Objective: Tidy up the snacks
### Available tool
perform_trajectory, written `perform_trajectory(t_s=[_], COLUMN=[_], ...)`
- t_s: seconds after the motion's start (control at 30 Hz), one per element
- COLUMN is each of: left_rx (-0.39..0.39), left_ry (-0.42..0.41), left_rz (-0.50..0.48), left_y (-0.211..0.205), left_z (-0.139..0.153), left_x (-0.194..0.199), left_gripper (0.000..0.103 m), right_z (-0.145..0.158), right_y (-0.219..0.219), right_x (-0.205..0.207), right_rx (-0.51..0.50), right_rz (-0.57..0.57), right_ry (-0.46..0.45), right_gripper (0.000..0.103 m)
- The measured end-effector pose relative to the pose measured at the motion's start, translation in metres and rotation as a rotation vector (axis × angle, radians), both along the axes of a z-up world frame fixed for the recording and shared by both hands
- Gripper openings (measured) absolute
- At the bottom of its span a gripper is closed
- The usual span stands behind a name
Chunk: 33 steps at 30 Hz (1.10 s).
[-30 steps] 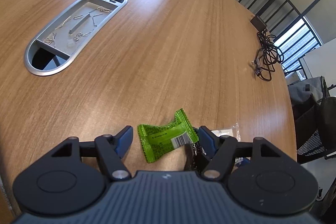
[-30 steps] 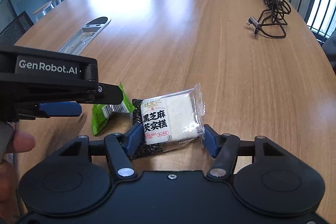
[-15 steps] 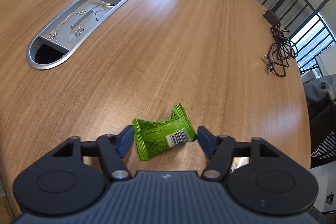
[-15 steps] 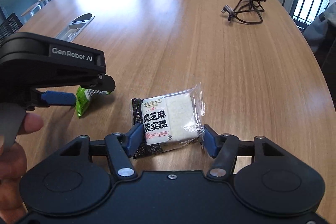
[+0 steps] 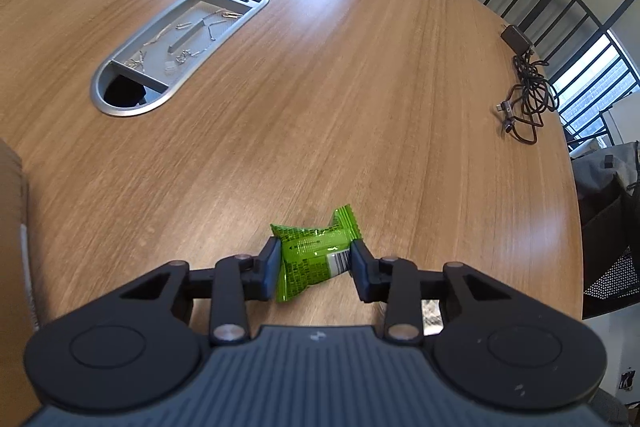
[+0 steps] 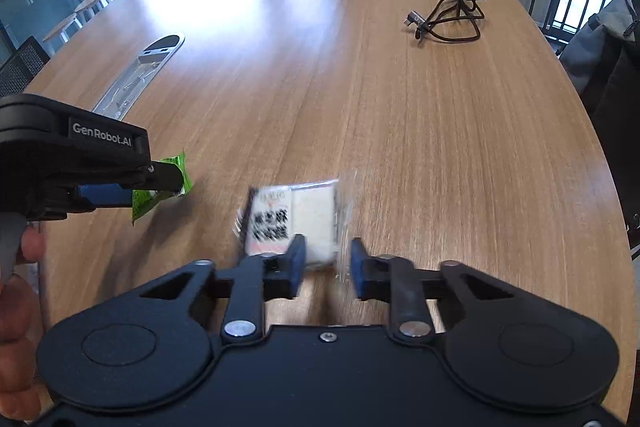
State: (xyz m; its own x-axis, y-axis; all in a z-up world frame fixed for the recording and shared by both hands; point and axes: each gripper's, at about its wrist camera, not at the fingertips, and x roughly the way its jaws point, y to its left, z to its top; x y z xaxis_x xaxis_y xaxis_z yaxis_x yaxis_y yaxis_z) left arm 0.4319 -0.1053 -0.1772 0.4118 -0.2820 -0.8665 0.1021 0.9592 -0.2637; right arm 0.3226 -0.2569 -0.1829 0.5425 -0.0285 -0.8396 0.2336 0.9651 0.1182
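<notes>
Squeezing inward, the left tongs (image 5: 316, 265) have just been closing, and their blue pads now press both sides of the green snack packet (image 5: 314, 255), which crumples between them just above the wooden desk (image 5: 320, 87). In the right wrist view the same left tongs (image 6: 120, 195) show from the side at the left edge, the green wrapper (image 6: 160, 187) sticking out past the pad, with the person's fingers (image 6: 28, 247) curled on the handle below. Farther left on the desk sits the oval metal cable tray (image 5: 176, 47), well apart from the snacks.

To the right, the right tongs (image 6: 324, 267) have also just been closing and stand narrow. The white sesame cake packet (image 6: 294, 219), blurred by motion, sits between the pads with its clear wrapper edge against the right pad; the grip looks tight on its near end. A coiled black charger cable (image 6: 456, 7) lies far back on the desk's right side, near the railing.
</notes>
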Motion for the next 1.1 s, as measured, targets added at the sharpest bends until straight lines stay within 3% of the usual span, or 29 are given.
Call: perform_trajectory(t_s=[0.1, 0.23, 0.3, 0.37, 0.63, 0.87, 1.1], left_rx=[0.001, -0.010, -0.009, -0.007, 0.007, 0.015, 0.017], left_ry=[-0.012, -0.027, -0.032, -0.030, -0.028, -0.016, -0.007], left_rz=[0.014, 0.036, 0.044, 0.064, 0.112, 0.129, 0.134], left_y=[0.007, 0.020, 0.025, 0.033, 0.054, 0.061, 0.060], left_z=[0.007, 0.015, 0.017, 0.017, 0.014, 0.009, 0.005], left_x=[-0.009, -0.020, -0.024, -0.025, -0.017, -0.006, -0.002], left_gripper=[0.036, 0.036, 0.036, 0.036, 0.036, 0.036, 0.036], right_z=[0.000, 0.000, 0.001, 0.006, -0.005, -0.019, -0.030], right_y=[0.001, -0.001, 0.003, 0.007, 0.025, 0.038, 0.040], right_x=[-0.003, -0.004, -0.002, 0.000, 0.031, 0.049, 0.054], right_rx=[-0.006, 0.013, -0.004, -0.035, -0.042, -0.077, -0.093], right_rz=[0.005, -0.008, -0.002, 0.003, 0.022, 0.003, 0.003], right_ry=[0.008, -0.011, -0.023, -0.058, -0.034, -0.003, 0.034], right_gripper=[0.014, 0.027, 0.075, 0.088, 0.089, 0.098, 0.088])
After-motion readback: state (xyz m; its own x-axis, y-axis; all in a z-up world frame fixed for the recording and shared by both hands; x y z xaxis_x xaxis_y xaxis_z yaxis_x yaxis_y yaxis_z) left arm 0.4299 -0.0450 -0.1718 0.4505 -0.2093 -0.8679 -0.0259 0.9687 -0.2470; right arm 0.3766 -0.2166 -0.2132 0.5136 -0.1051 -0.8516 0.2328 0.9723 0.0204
